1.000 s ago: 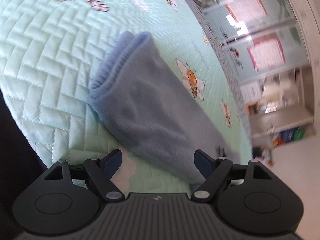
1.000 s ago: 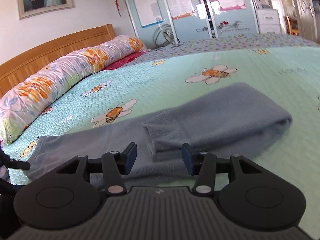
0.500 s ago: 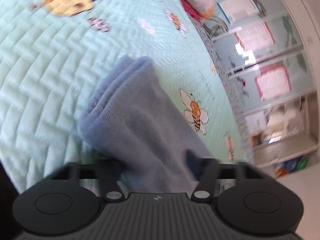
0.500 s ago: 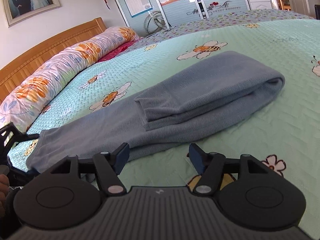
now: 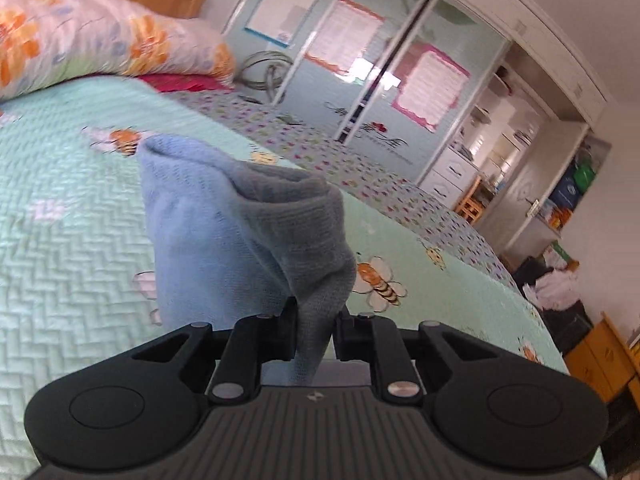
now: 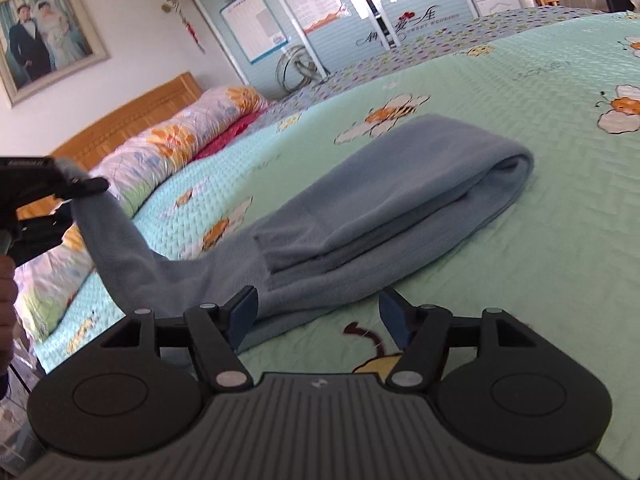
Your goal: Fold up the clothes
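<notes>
A bedroom with pale blue sliding wardrobe doors (image 6: 340, 12) and a framed portrait (image 6: 44, 36) on the wall held a wide bed (image 6: 560, 220) covered in a mint-green quilt printed with cartoon bees. A long floral bolster (image 6: 180, 148) lay against the wooden headboard (image 6: 132, 112). The blue-grey garment (image 6: 400, 200) stretched across the quilt, its far end doubled over into a thick, rounded fold, a shorter layer lying on top and ending in a straight edge near the middle. The left tongs (image 5: 316, 332) were clamped on one end of that garment, the cloth bunched between the black fingers and rising from them in a loose peak in the left wrist view; in the right wrist view the same end hung lifted clear of the bed at the left edge of the picture, draping down to the flat part. A bit of the person's hand (image 6: 6, 280) showed beneath. The right tongs (image 6: 318, 320) hovered low by the near edge of the garment, jaws spread wide with nothing pinched, the left blue pad (image 6: 244, 312) just beside the cloth's hem.
</notes>
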### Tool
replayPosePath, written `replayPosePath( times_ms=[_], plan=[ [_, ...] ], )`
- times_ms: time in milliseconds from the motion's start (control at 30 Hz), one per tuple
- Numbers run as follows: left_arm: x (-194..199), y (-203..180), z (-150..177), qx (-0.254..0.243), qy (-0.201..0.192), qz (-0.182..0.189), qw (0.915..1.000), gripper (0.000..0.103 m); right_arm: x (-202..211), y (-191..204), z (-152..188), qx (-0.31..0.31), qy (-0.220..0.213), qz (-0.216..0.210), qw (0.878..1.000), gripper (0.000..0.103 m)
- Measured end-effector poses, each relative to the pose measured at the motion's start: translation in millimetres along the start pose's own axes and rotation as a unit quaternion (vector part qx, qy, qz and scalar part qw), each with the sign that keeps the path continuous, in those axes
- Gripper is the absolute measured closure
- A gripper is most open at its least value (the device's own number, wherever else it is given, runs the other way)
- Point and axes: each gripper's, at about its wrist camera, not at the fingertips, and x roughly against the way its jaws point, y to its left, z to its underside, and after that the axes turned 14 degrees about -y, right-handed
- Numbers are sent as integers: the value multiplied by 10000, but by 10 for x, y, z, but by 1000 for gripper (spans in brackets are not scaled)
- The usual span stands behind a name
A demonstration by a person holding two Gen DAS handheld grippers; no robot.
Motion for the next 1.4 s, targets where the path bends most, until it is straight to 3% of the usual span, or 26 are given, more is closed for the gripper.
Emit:
replayPosePath(
  times_ms=[100, 233, 400, 533, 733, 800, 867, 967, 1033, 1100, 1200, 1333, 1400],
  plan=[
    [-241, -511, 200, -545, 215, 386, 9975, 87, 54, -210, -67, -186, -167, 113, 9996, 32],
    [-642, -1028, 673, -1514, 596, 804, 9834, 88, 93, -568, -118, -832, -276, 309, 9957, 32],
    [-1285, -1154, 1359, -2230, 1465, 653, 9615, 88, 173, -986, -198, -1786, -544, 345, 9818, 32],
    [-1224, -1229, 1470, -2520, 1294, 678, 9567, 88, 167, -1057, -193, -1971, -572, 288, 9783, 32],
    [-999, -1485, 1247, -2407, 700, 851, 9643, 89, 158, -1113, -179, -2129, -588, 237, 9750, 32],
    [-888, -1579, 1229, -2419, 461, 1061, 9634, 89, 161, -1154, -178, -2263, -607, 204, 9719, 32],
    [-861, -1689, 1307, -2579, 413, 1339, 9559, 89, 159, -1178, -177, -2347, -620, 180, 9699, 32],
    [-1041, -1735, 1582, -2810, 990, 1340, 9451, 87, 173, -1199, -181, -2423, -640, 157, 9680, 32],
    [-1158, -1662, 1686, -2599, 1320, 1246, 9484, 81, 182, -1201, -183, -2408, -625, 182, 9684, 35],
    [-1176, -1643, 1692, -2511, 1342, 1274, 9501, 82, 182, -1192, -184, -2311, -571, 250, 9709, 37],
    [-1159, -1651, 1646, -2440, 1395, 1402, 9494, 71, 226, -1200, -209, -2365, -649, 284, 9690, 37],
    [-919, -1535, 1475, -2008, 1335, 1466, 9594, 67, 350, -1297, -250, -2555, -935, 486, 9611, 37],
    [-671, -1419, 1320, -1779, 1135, 1534, 9654, 57, 417, -1360, -287, -2601, -1100, 567, 9576, 36]
  ],
)
